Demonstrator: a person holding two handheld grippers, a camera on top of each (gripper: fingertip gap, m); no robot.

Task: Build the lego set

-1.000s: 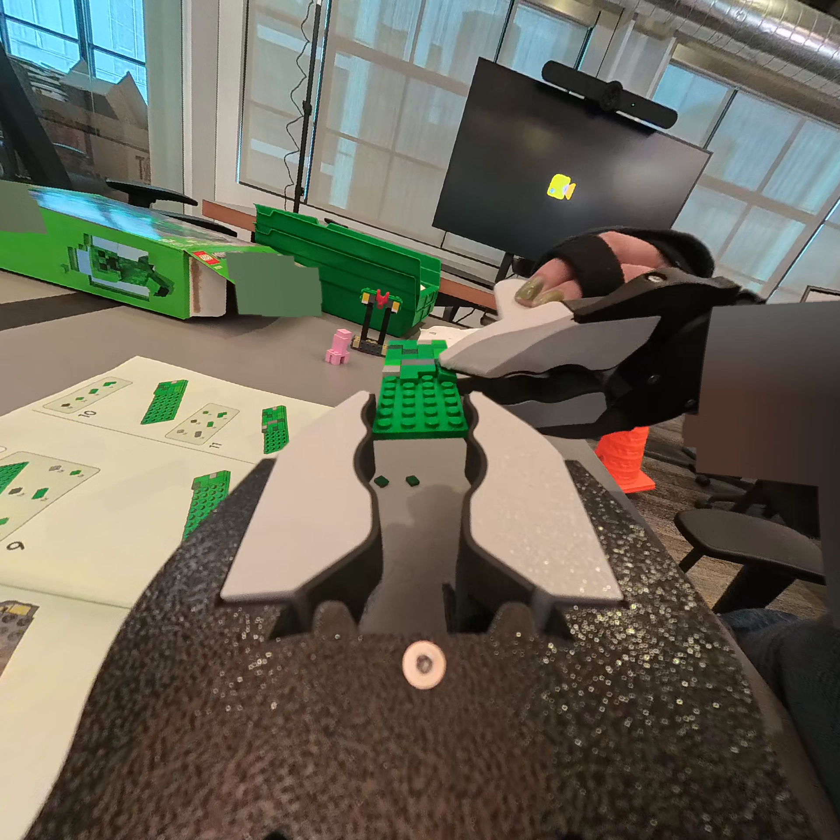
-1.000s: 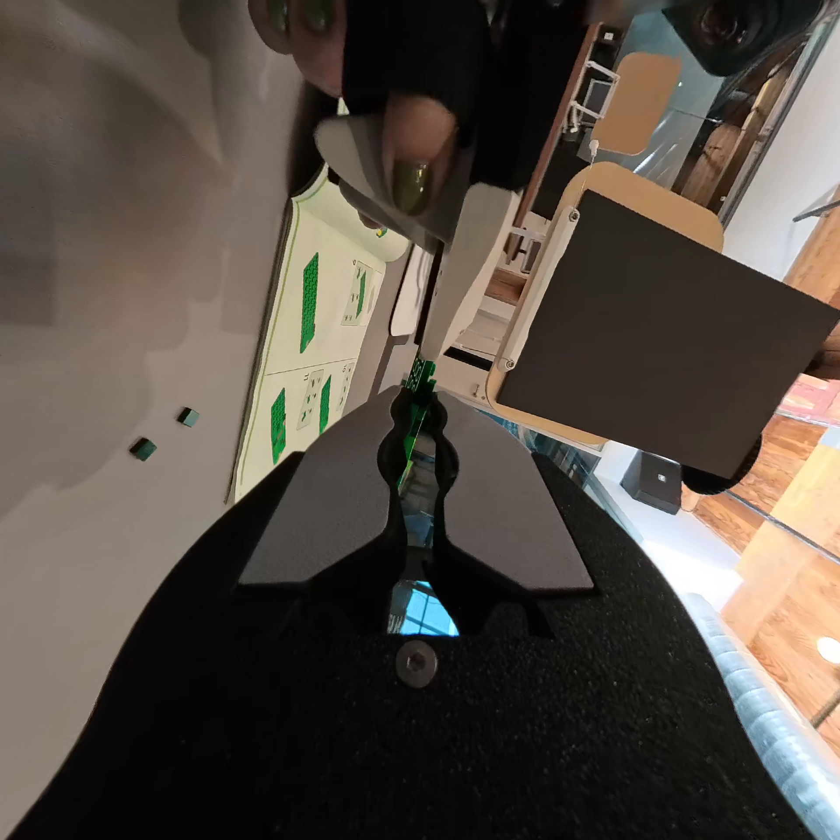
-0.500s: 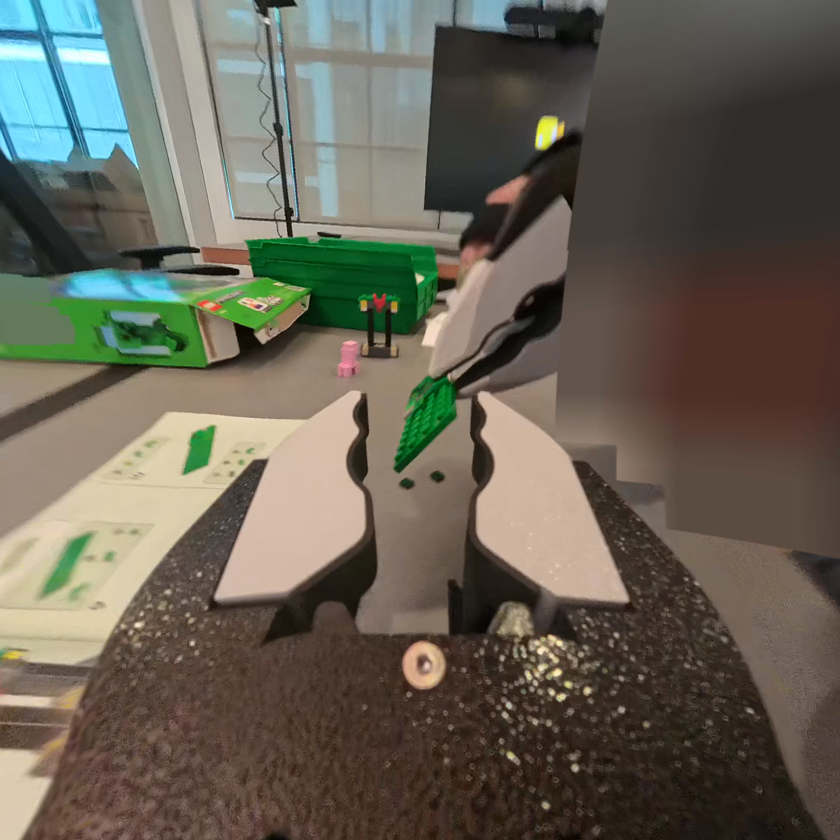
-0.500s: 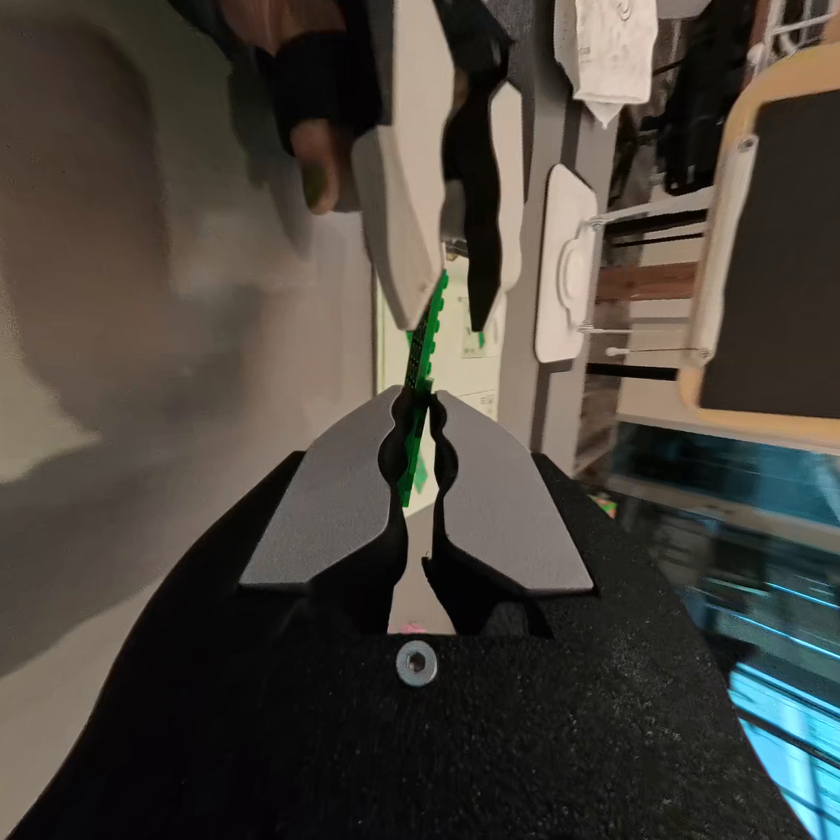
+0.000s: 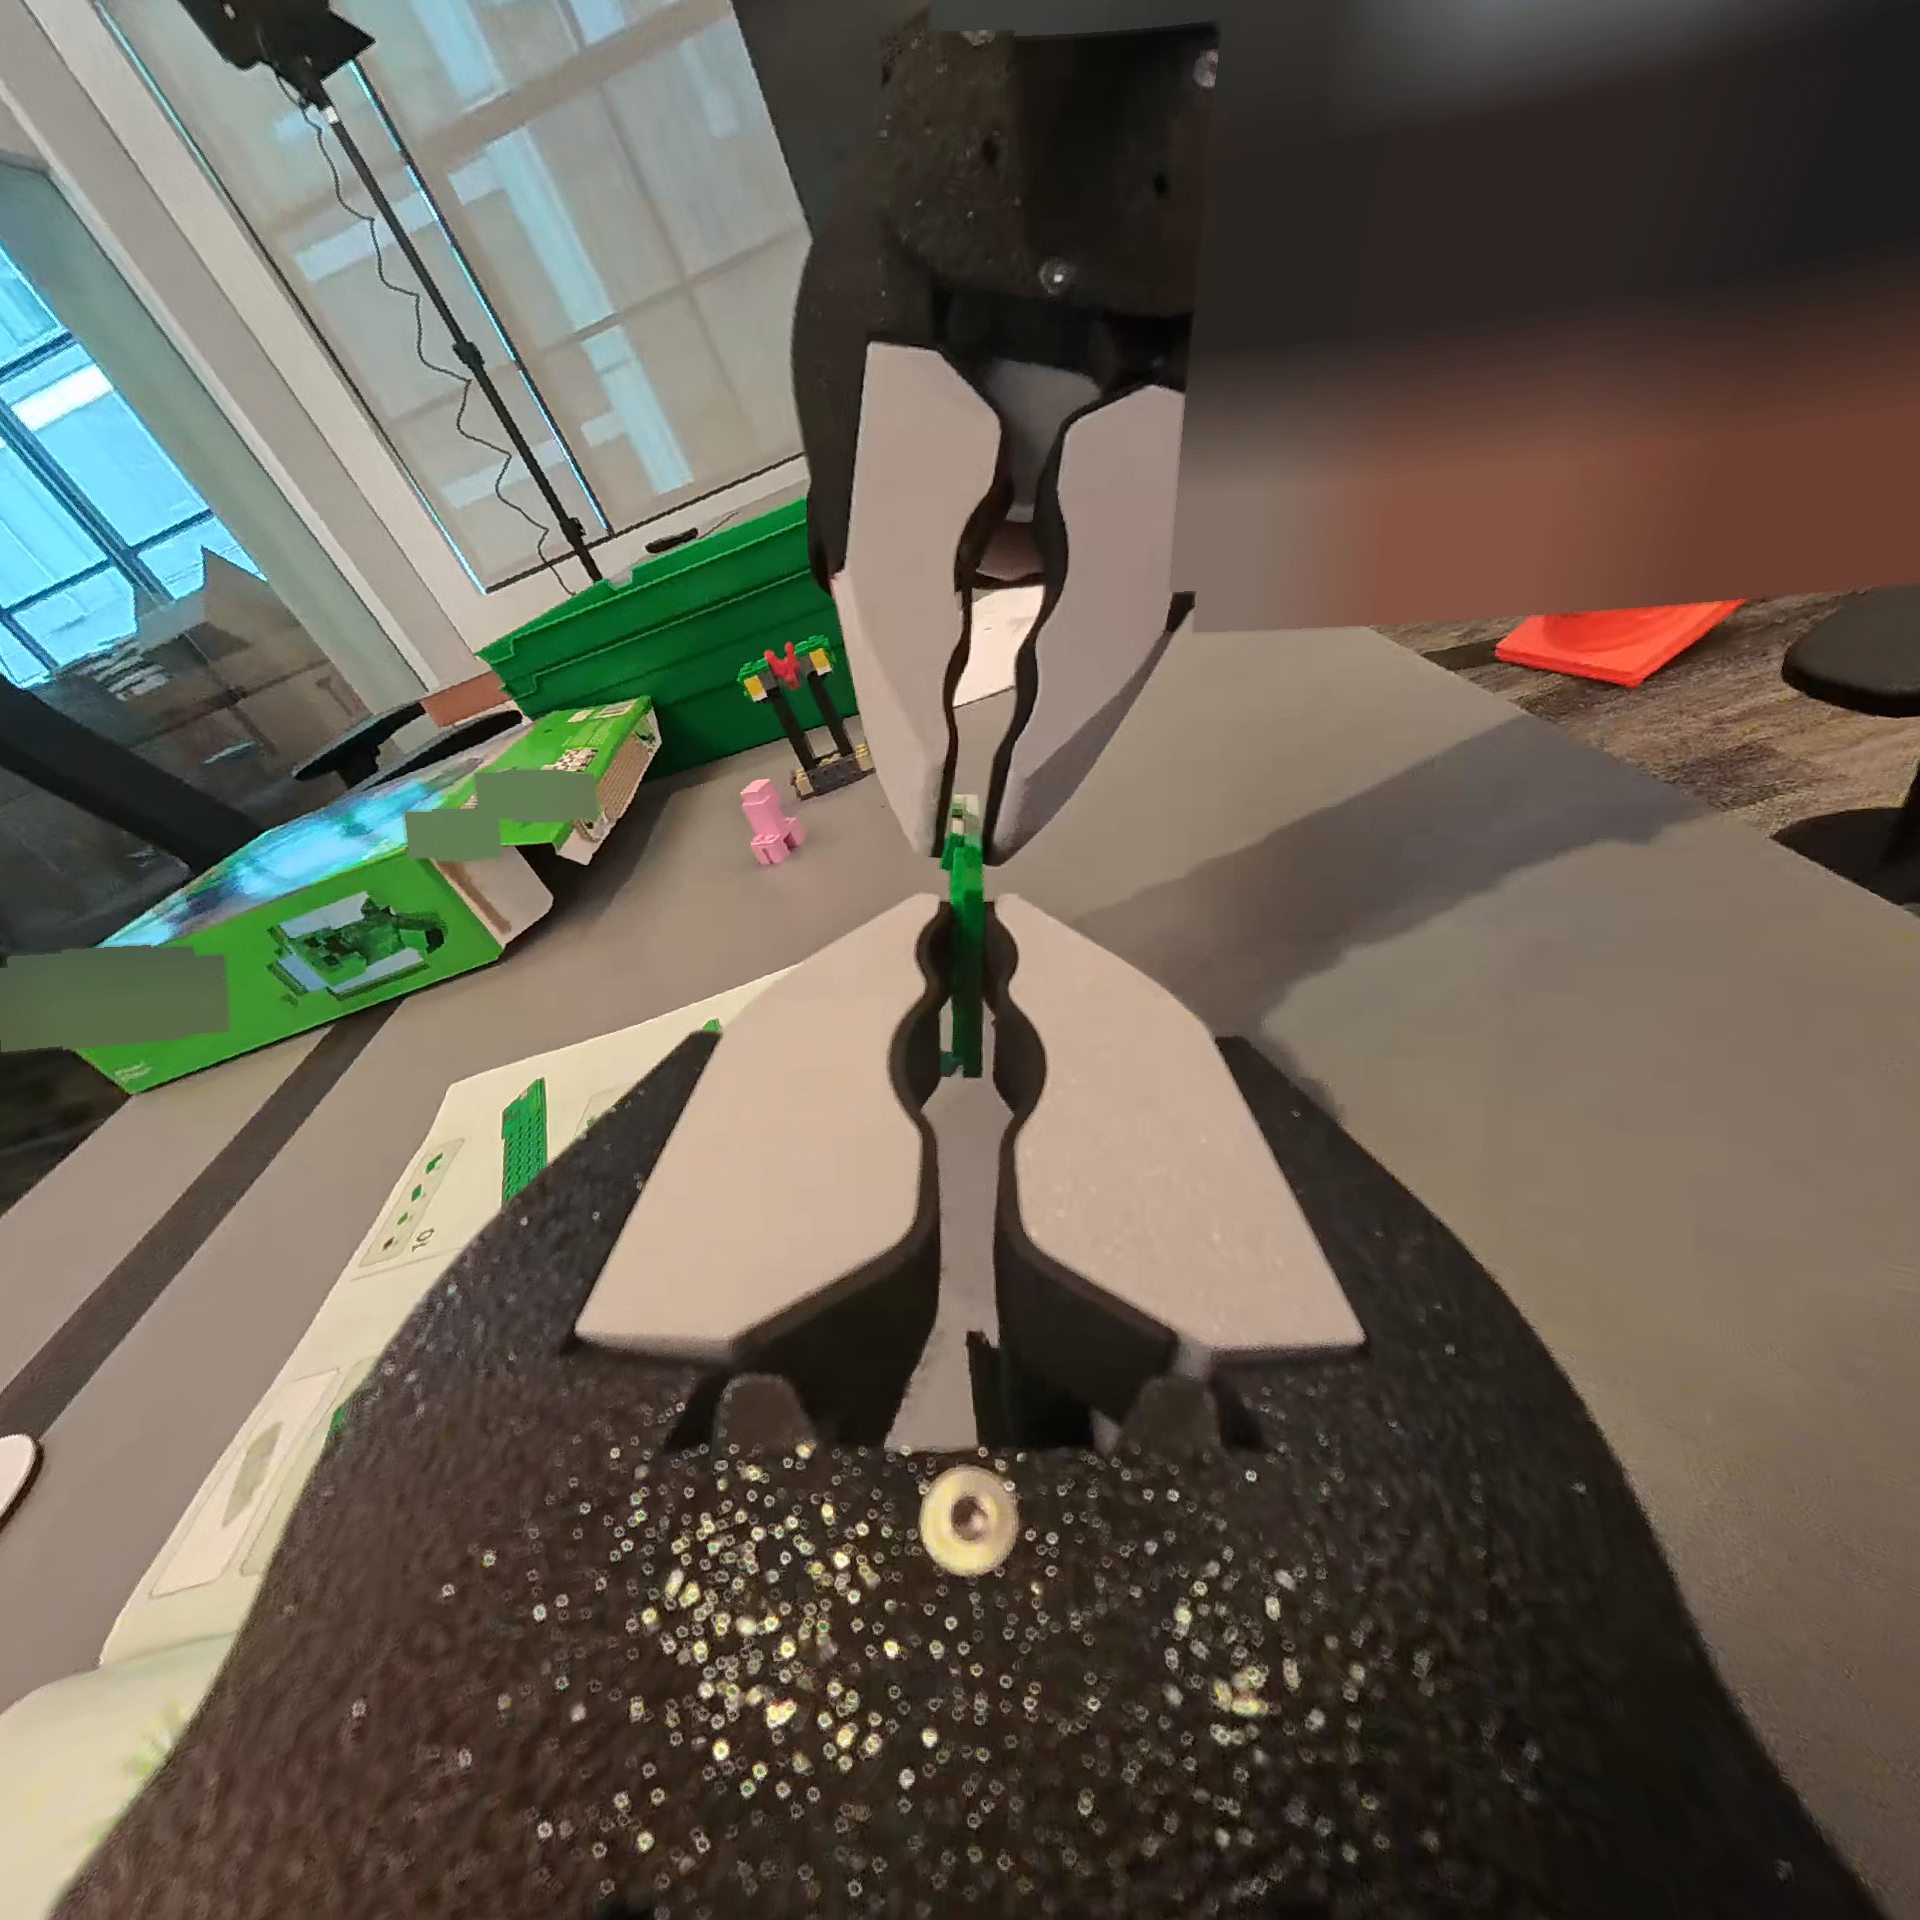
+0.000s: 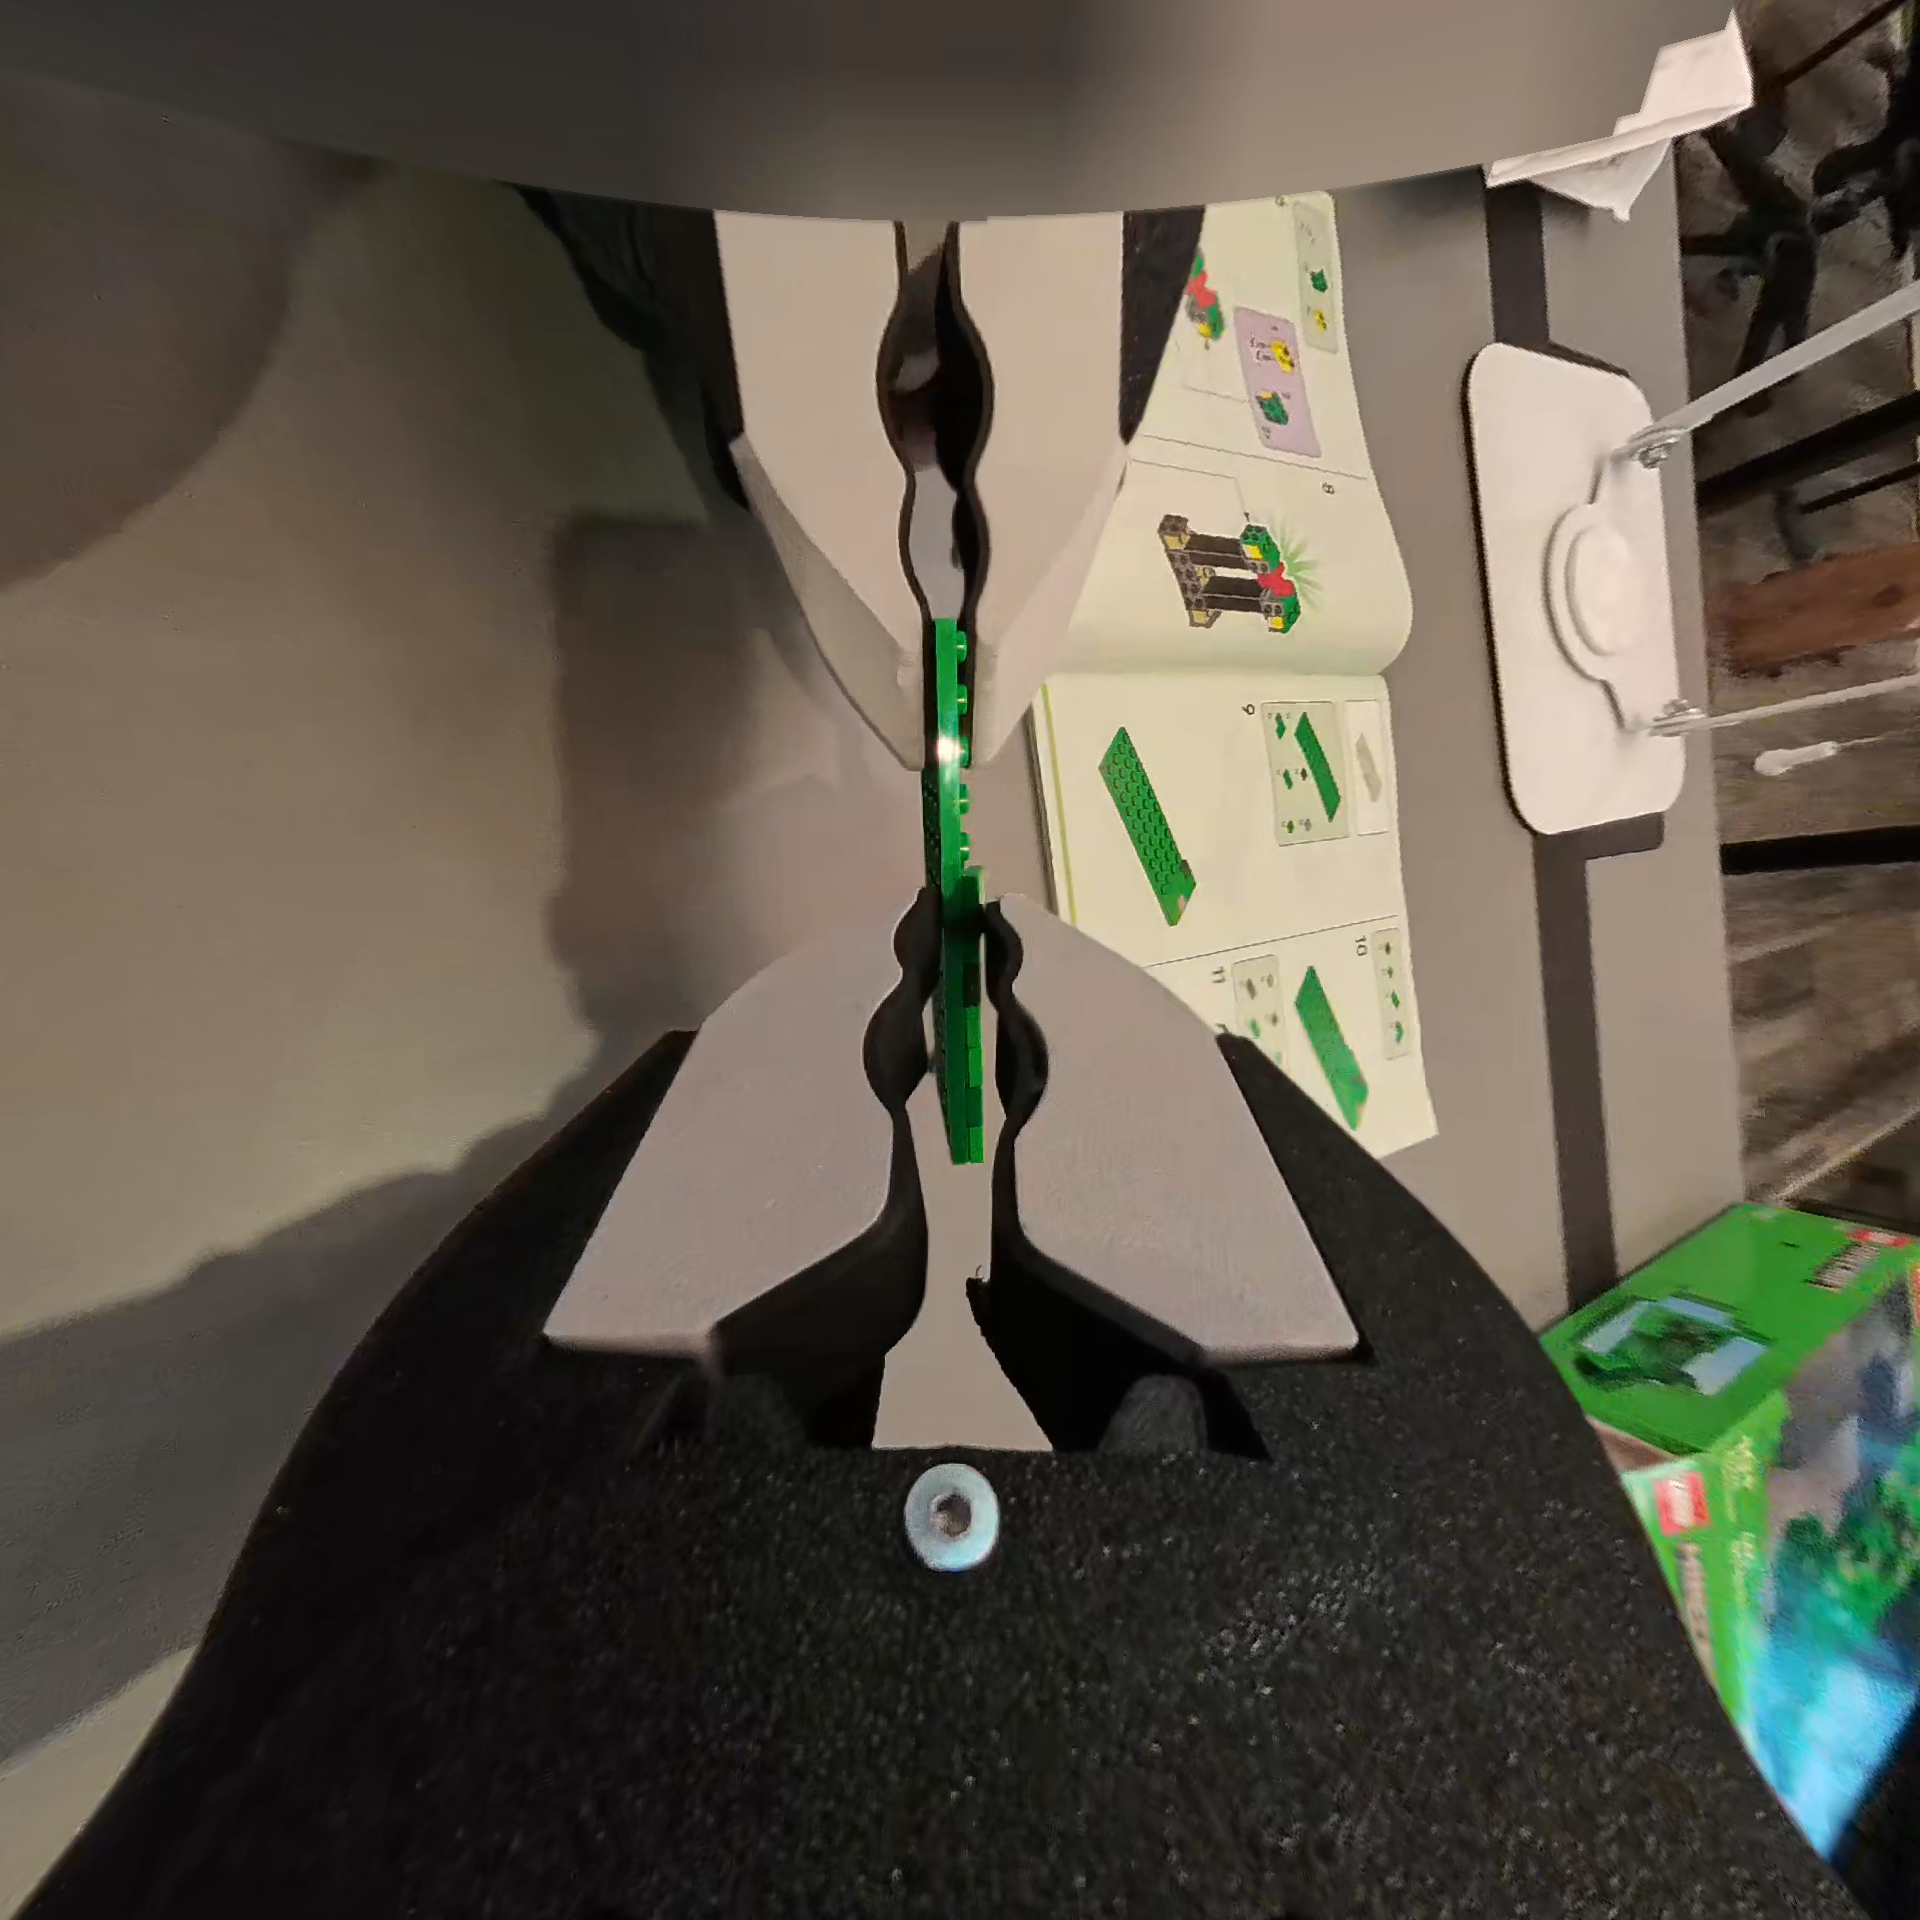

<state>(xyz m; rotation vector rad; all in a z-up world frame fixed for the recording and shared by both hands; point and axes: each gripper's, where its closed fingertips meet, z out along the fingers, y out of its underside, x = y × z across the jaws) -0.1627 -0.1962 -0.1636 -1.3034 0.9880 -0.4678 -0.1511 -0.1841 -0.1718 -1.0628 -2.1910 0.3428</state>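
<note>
A green studded lego plate (image 5: 962,997) with smaller pieces on it is held edge-on above the grey table (image 5: 1455,1039). My left gripper (image 5: 964,916) is shut on its near end. My right gripper (image 5: 961,847) reaches in from above and is shut on the far end. In the right wrist view the plate (image 6: 948,821) runs straight between my right gripper (image 6: 954,906) and the left gripper (image 6: 951,758), studs facing right. Parts of the plate are hidden between the fingers.
An open instruction booklet (image 6: 1226,790) lies on the table beside the grippers. A green lego box (image 5: 312,935), a green bin (image 5: 707,644), a pink figure (image 5: 771,823) and a small black-pillared build (image 5: 816,717) stand behind. A white pad (image 6: 1569,592) lies past the booklet. Both grippers' tips are close together, under 4 cm apart.
The right gripper turned the plate from flat to edge-on and swung round to face the left gripper. The left gripper, open before, has shut on the plate.
</note>
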